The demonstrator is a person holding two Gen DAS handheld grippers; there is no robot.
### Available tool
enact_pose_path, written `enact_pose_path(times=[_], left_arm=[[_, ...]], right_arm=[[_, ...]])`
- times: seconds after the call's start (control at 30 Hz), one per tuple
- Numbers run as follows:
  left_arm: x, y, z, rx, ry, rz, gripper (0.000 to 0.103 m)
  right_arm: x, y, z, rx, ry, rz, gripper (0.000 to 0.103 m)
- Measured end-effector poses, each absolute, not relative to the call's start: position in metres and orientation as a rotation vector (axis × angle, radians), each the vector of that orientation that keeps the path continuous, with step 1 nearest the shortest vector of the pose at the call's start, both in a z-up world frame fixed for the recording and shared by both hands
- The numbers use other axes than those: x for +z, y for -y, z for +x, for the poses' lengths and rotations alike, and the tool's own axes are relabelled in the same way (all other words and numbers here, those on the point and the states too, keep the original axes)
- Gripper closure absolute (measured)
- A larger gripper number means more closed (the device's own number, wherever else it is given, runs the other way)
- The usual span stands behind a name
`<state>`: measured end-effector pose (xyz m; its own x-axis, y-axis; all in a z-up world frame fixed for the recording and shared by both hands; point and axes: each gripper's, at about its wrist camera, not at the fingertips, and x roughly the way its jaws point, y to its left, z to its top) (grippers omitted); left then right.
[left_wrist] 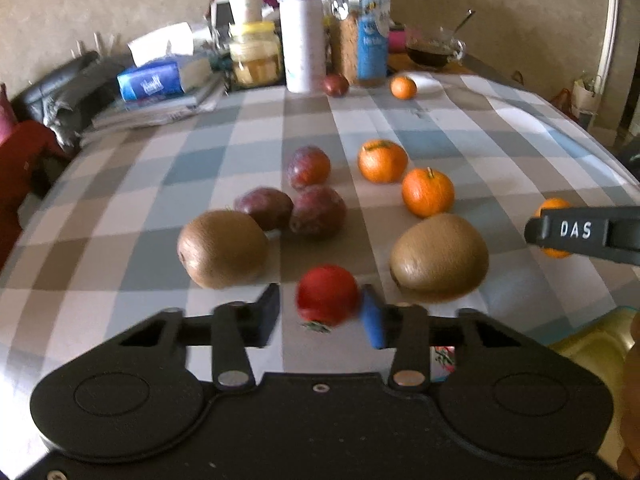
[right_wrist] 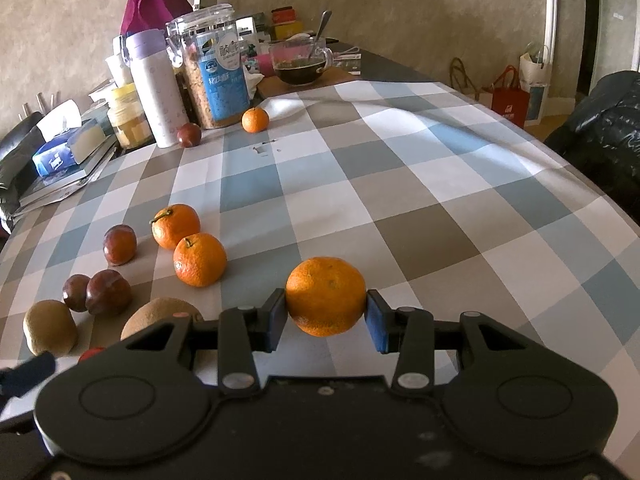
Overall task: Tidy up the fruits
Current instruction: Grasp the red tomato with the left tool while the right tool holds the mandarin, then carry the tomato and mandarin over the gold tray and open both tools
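Observation:
A small red fruit (left_wrist: pixel 327 296) lies on the checked tablecloth (left_wrist: pixel 160 200) between the fingers of my left gripper (left_wrist: pixel 323 307). The blue pad touches its right side, a sliver of cloth shows on its left, and the gripper is open. Beyond it lie two kiwis (left_wrist: pixel 222 248) (left_wrist: pixel 440 256), three plums (left_wrist: pixel 318 210) and two mandarins (left_wrist: pixel 427 191). My right gripper (right_wrist: pixel 325 314) is shut on a mandarin (right_wrist: pixel 325 296) held just above the cloth, right of the fruit rows. One more plum (right_wrist: pixel 189 134) and a mandarin (right_wrist: pixel 255 119) sit far back.
Along the far edge stand a white bottle (right_wrist: pixel 154 88), a clear cereal jar (right_wrist: pixel 216 68), a honey jar (left_wrist: pixel 256 54), a tissue box on books (left_wrist: pixel 154 80) and a glass bowl with a spoon (right_wrist: pixel 300 62). A black coat (right_wrist: pixel 604 132) lies off the right edge.

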<state>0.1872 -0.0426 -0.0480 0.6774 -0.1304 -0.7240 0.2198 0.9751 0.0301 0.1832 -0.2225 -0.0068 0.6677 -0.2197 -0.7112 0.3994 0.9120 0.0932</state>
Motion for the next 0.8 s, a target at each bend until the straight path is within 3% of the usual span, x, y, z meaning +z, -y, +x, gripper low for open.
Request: enact_pose_path(times=[0.8], left_arm=[[-0.008,0.012,0.16,-0.132,-0.75,0.013,0.061]], right_arm=[[0.003,0.228,0.17,-0.347,-0.674,0.28,0.059]])
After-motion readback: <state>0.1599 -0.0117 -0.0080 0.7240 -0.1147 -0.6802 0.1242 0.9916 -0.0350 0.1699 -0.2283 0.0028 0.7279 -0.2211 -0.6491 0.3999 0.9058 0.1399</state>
